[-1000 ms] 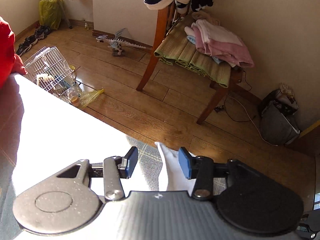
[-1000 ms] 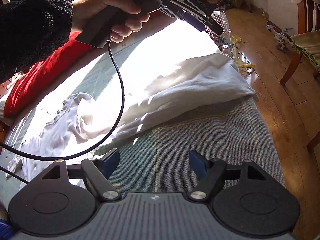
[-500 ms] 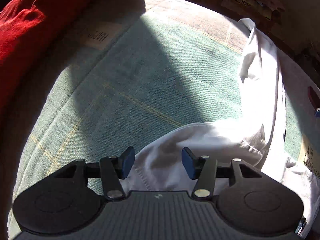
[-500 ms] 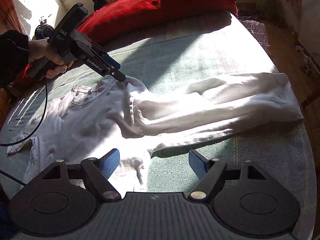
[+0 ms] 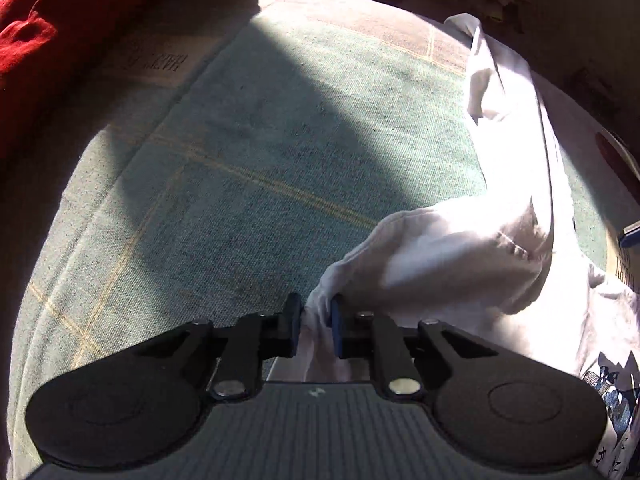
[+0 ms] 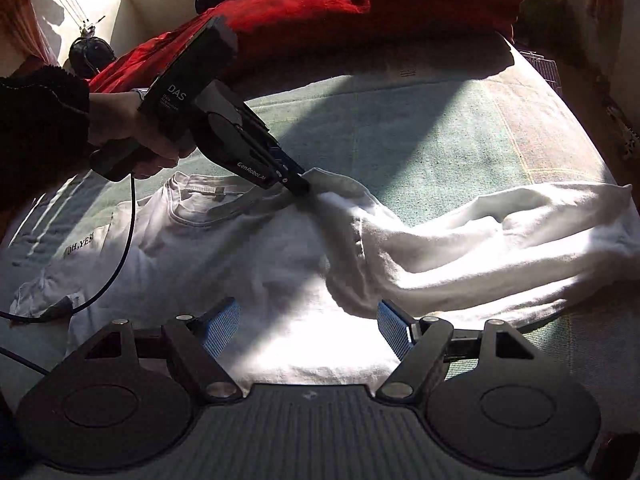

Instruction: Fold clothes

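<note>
Plainly the fold is unfinished: the white long-sleeved T-shirt (image 6: 248,264) lies on the green bedcover (image 6: 420,136), body flat, sleeve rumpled. Left gripper (image 5: 315,322) pinches what seems its shoulder — right gripper (image 6: 308,320) hovers, fingers apart.

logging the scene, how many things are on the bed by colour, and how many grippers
white: 1, the t-shirt
red: 1, the bedding heaped along the far side
black grippers: 2, the left gripper shut on the t-shirt, the right gripper open above it
total: 4
</note>
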Motion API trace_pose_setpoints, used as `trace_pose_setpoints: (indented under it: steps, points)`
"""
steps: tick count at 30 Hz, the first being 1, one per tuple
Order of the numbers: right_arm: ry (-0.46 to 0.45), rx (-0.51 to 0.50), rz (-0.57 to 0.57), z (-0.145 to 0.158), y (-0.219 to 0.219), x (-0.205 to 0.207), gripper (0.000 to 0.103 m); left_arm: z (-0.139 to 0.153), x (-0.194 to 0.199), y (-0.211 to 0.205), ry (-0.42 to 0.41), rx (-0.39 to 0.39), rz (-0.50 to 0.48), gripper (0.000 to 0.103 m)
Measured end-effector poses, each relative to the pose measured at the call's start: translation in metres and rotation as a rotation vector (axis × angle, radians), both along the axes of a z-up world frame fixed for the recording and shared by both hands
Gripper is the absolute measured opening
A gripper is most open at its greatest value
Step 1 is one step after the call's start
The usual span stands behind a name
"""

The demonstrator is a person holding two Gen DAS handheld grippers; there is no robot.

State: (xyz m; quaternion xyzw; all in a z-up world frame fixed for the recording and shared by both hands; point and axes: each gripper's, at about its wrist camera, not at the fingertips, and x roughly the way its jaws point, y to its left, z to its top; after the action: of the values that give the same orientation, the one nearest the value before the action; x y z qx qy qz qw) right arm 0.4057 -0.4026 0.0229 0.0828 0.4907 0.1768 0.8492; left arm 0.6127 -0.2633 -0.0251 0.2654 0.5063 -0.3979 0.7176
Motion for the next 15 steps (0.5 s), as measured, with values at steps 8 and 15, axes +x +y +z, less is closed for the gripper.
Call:
trace_pose_setpoints:
  steps: [8,15]
  points:
    - [0.025,0.022,-0.047,-0.007,-0.004,0.009,0.080,0.025,0.045,0.037,0.007,-0.123,0.234,0.002]
    - [0.059,0.032,-0.077,-0.020,-0.015,0.010,0.079,0.021,0.001,-0.045,0.160,-0.241,-0.120,0.048]
